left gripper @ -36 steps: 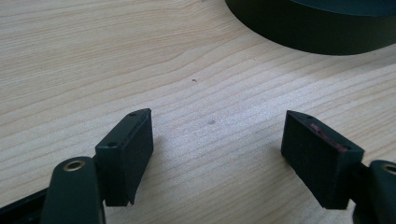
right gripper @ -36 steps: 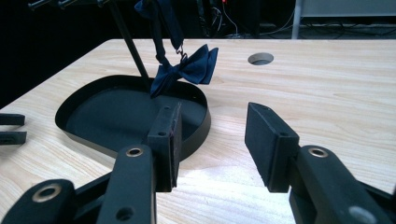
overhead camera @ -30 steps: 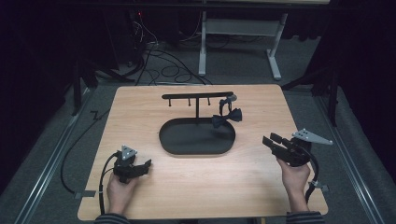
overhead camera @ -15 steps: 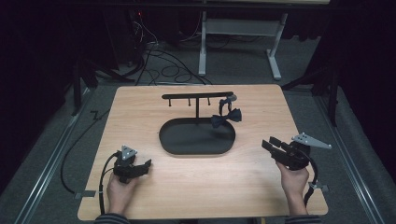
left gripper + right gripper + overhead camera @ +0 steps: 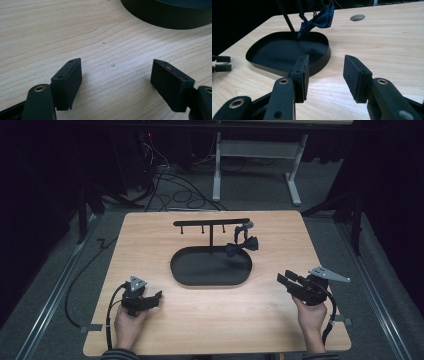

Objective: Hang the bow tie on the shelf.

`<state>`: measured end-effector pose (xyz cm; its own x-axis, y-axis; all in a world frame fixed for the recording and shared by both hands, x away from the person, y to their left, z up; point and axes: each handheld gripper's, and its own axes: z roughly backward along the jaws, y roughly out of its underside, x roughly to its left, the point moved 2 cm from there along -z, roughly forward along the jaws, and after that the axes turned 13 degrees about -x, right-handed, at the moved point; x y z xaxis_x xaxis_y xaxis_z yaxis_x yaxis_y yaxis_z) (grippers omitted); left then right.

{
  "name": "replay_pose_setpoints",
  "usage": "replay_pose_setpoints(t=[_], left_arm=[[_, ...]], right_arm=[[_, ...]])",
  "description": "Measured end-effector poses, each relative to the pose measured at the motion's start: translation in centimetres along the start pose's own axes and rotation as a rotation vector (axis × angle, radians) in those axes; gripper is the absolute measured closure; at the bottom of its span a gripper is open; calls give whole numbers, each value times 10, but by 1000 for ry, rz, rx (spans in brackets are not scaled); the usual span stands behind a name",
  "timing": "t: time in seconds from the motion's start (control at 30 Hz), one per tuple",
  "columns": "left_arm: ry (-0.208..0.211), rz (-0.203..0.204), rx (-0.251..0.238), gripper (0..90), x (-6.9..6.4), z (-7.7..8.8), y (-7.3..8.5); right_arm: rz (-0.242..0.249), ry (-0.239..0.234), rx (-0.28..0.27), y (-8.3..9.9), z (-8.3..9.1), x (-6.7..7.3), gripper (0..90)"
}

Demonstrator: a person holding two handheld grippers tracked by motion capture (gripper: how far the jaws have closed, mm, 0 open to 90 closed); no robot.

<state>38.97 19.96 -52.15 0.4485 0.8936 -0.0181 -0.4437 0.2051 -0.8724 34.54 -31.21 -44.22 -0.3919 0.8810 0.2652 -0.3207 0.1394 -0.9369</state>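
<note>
A black oval tray [image 5: 182,270] lies mid-table, with a black T-shaped stand [image 5: 210,222] rising from its far side. A dark bow tie [image 5: 241,245] hangs from the right end of the stand's bar, over the tray's right part. My left gripper [image 5: 156,296] rests low near the front left, its jaws wide open over bare wood [image 5: 116,62], with the tray wall [image 5: 160,18] ahead. My right gripper [image 5: 284,278] is at the front right, open and empty [image 5: 326,58], pointing at the tray [image 5: 322,62] and the bow tie [image 5: 317,21].
The wooden table [image 5: 280,330] has bare wood around the tray. A round hole [image 5: 357,17] sits in the tabletop beyond the tray. Cables and a metal frame leg [image 5: 216,170] lie on the floor behind. The other gripper's jaws [image 5: 222,63] show at the far left.
My right gripper has shifted slightly toward the near edge of the table. The left gripper, tray and bow tie have kept still.
</note>
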Motion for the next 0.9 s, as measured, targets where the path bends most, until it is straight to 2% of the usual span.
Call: replay_pose_setpoints(t=[0.57,0.9], left_arm=[[1,1,-1,256,0,0,0],[1,2,-1,257,0,0,0]], right_arm=[[-19,-22,30,16,-7,7,578],[-15,-37,50,23,-12,13,575]])
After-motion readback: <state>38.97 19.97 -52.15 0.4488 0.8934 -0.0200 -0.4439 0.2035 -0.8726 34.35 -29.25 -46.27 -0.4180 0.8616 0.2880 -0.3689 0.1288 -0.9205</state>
